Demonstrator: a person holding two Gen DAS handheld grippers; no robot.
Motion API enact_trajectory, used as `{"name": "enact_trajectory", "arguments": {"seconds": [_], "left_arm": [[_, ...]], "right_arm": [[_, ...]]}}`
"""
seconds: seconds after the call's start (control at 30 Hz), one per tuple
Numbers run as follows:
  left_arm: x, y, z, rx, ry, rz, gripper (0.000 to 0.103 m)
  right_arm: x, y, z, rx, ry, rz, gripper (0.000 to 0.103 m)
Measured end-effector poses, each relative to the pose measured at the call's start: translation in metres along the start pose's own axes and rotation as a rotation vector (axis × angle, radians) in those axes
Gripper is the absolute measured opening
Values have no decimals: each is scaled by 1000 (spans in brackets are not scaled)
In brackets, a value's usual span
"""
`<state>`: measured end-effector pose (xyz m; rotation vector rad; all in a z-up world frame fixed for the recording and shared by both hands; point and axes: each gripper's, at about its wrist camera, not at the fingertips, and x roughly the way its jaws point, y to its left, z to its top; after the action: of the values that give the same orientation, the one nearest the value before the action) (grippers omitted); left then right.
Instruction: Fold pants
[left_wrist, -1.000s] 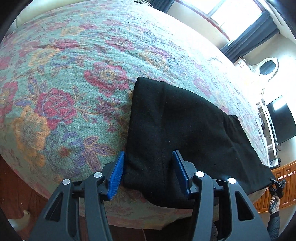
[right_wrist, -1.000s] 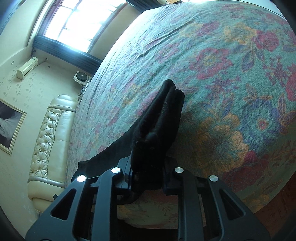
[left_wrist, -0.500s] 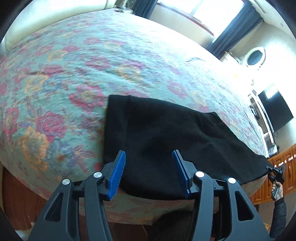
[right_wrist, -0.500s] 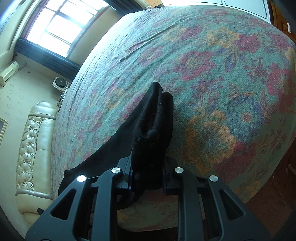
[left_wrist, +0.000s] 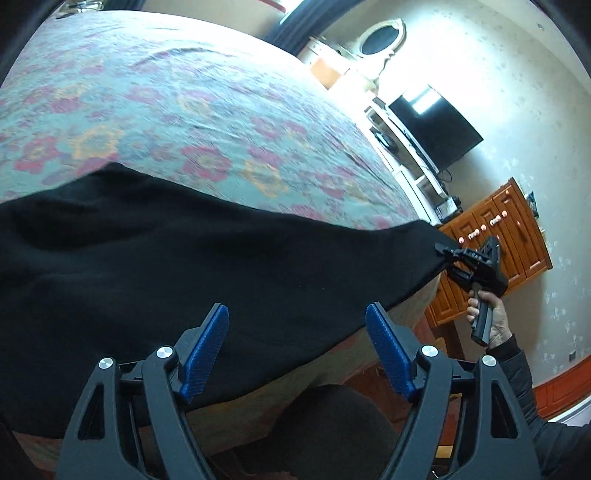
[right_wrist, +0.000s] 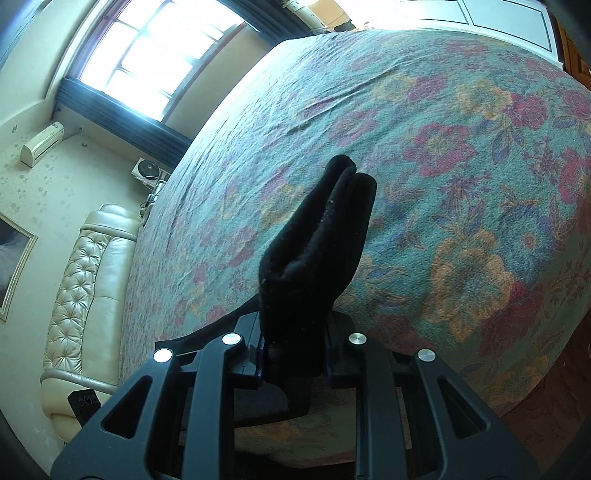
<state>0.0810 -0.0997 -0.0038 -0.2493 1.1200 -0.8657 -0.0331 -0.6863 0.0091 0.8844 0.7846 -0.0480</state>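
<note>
Black pants (left_wrist: 177, 258) lie spread across the near edge of the bed (left_wrist: 184, 110), over a floral teal bedspread with red and orange flowers. Fabric is plain, matte black, thick and fleecy-looking; no visible seams or pockets in the left wrist view, slightly blurred. One end is pulled out toward the right, tapering to a point. Right gripper (right_wrist: 295, 354) has its jaws closed on that end: a bunched, doubled-over wad of cloth sticks up between them, showing two rounded folded layers. In the left wrist view the same gripper (left_wrist: 452, 256) shows at the far corner, held by the right hand (left_wrist: 487, 314). Left gripper (left_wrist: 297, 343) jaws wide apart, blue pads (left_wrist: 207, 343) holding nothing, hovering above the near hem. Wooden cabinet (left_wrist: 509, 229) and TV (left_wrist: 436, 125) beyond the bed.
</note>
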Motion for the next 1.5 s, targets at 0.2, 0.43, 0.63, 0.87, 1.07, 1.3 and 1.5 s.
{"name": "enact_trajectory", "arguments": {"seconds": [0.2,0.43,0.63,0.87,1.07,1.3,1.5], "left_arm": [[71,-4,-9,-55,102,11,76],[51,17,-18,-121,65,9,76],[27,47,-13,-179,31,40,76],[4,75,-16,-232,7,47,76],[-11,88,-16,-282,-16,33,76],[-26,94,-11,-283,-61,69,76],[-31,107,-13,-333,-75,68,76]], "right_arm": [[3,63,-15,-120,-13,57,21],[46,166,-64,-360,80,63,21],[108,225,-125,-545,181,-10,21],[160,268,-190,-694,287,-37,21],[184,293,-236,-789,349,-30,21],[202,306,-279,-890,374,-61,27],[207,299,-284,-769,425,60,76]]}}
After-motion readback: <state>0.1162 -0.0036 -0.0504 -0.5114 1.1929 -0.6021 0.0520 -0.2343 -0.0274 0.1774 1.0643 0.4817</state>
